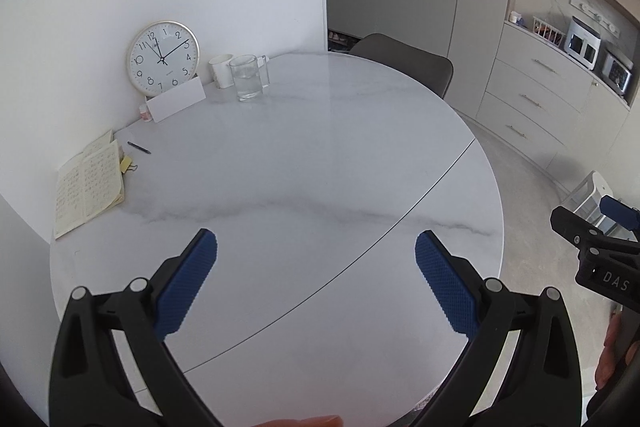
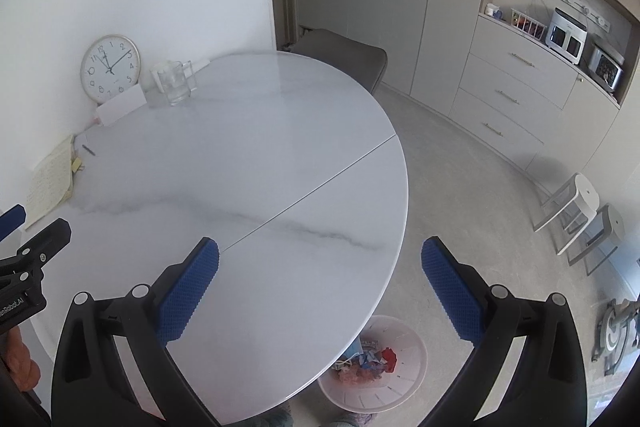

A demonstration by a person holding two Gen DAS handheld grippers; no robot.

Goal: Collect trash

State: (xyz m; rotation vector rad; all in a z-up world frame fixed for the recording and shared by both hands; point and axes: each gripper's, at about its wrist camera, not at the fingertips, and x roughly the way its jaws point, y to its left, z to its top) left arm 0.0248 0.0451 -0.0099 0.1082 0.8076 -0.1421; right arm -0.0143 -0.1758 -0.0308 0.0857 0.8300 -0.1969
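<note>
1. Marble-look white, the round table [image 1: 320, 155] is filling both views, a seam running across it; grey cabinets, drawers and a chair [image 1: 404, 61] are standing beyond its far edge.
2. Both tongs are hanging released over the near edge: the left gripper [image 1: 316, 251] and the right gripper [image 2: 320, 255] are showing wide gaps between their blue pads, with nothing held.
3. Trash [image 2: 370, 359] is lying in a white bin [image 2: 408, 383] on the floor, just beside and partly under the table's near right edge; no loose scrap is showing on the tabletop.
4. Those scraps are looking like crumpled wrappers and paper, so they are likely handling light and soft, crushing readily; pinching a raised fold would probably be giving the surest hold.
5. Along the far left edge, against the wall, a clock [image 1: 163, 58] is leaning behind a white card [image 1: 178, 103], with a mug [image 1: 221, 70] and a glass [image 1: 249, 77] beside it.
6. At the left edge a notebook [image 1: 88, 187], a pen [image 1: 139, 147] and a yellow clip [image 1: 129, 165] are lying; none is reading as rubbish.
7. Judging from this, collecting is looking finished or nearly so.
</note>
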